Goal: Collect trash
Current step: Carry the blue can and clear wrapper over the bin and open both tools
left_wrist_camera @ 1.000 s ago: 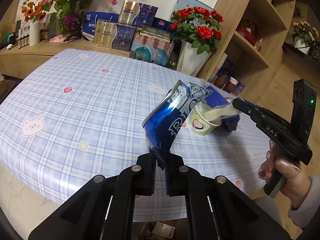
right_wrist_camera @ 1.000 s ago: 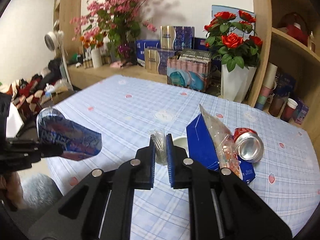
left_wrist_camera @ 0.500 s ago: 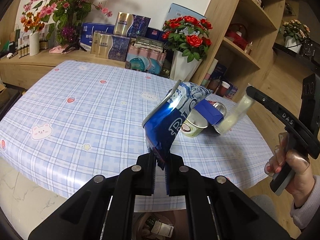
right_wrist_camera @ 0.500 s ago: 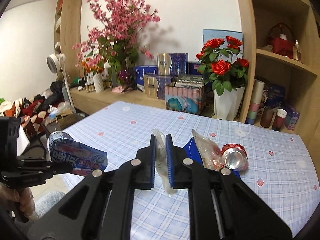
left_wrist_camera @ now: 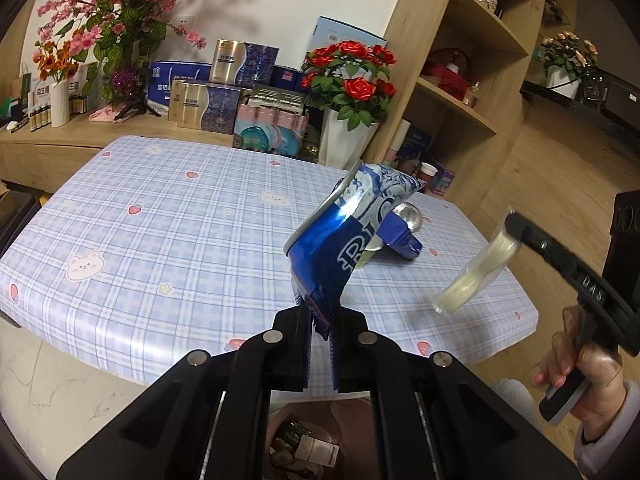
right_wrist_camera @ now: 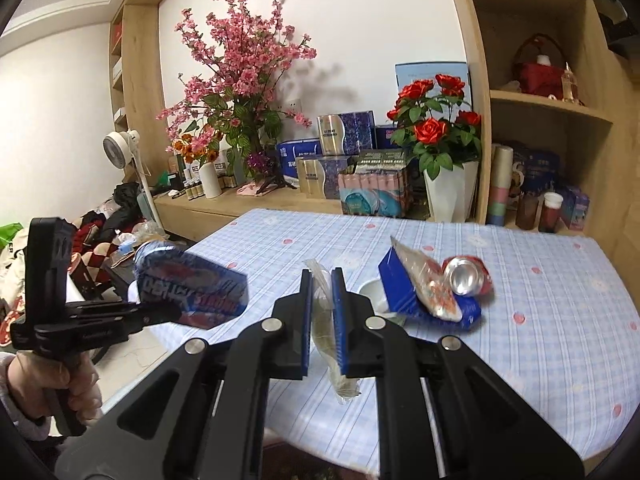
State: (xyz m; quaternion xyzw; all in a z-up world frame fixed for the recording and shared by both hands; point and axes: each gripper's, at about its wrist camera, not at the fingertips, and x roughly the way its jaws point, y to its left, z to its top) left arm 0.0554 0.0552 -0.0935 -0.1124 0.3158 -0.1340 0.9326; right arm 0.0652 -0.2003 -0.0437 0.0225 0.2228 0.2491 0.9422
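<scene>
Trash: my left gripper (left_wrist_camera: 320,322) clamps a blue bag (left_wrist_camera: 340,248) directly above the bin (left_wrist_camera: 304,444); right gripper (right_wrist_camera: 322,320) pinches a clear wrapper (right_wrist_camera: 324,312). Neither dropped yet. Ahead of the right: can (right_wrist_camera: 466,276), cup (right_wrist_camera: 372,294), blue pack (right_wrist_camera: 400,292) left on table (right_wrist_camera: 540,320).

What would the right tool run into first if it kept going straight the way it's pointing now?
Probably the white paper cup on the blue checked tablecloth, just beyond the right tool, which is shut on a clear plastic wrapper. Depth is unclear; it might pass above the cup.
</scene>
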